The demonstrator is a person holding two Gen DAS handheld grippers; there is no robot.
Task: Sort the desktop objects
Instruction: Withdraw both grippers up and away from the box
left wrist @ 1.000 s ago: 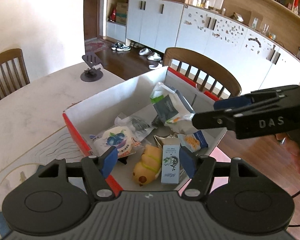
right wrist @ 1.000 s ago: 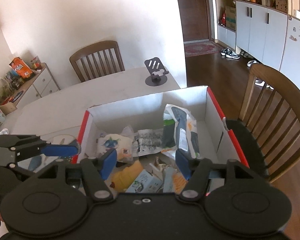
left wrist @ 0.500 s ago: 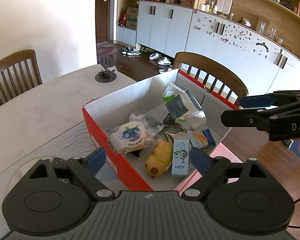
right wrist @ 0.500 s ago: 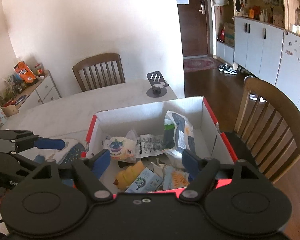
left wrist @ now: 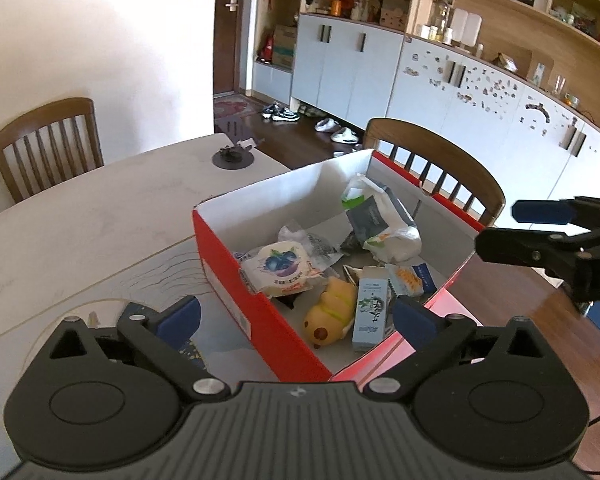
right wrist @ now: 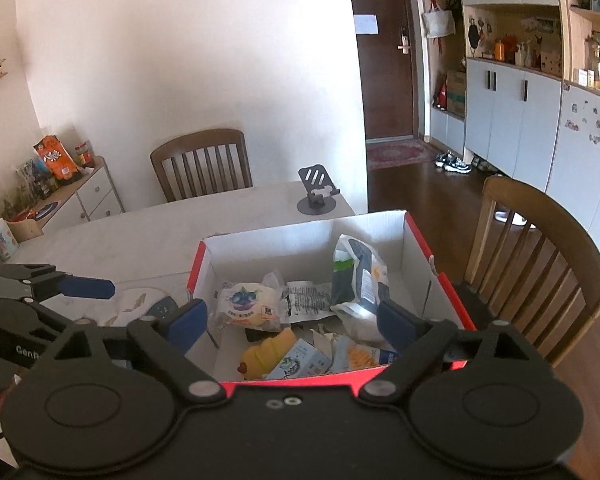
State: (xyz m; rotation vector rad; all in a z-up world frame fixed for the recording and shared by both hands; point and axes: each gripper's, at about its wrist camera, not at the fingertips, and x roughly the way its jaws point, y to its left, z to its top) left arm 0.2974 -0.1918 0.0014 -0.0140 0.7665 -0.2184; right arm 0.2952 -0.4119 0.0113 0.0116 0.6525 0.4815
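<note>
Desktop objects lie heaped in the red cardboard box with white inside (left wrist: 236,276) at the table's edge: a blueberry-printed white packet (left wrist: 278,268), a yellow plush toy (left wrist: 332,314), a pale blue carton (left wrist: 370,312). The left gripper (left wrist: 296,318) and right gripper (right wrist: 292,320) are opening, nothing between their fingers. Perhaps sorting is finished; otherwise, approach one item from above.

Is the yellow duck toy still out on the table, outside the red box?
No. The yellow duck toy lies inside the red box, beside the light-blue carton.

Matt cardboard box (left wrist: 236,264), glossy wrappers (left wrist: 278,266)
</note>
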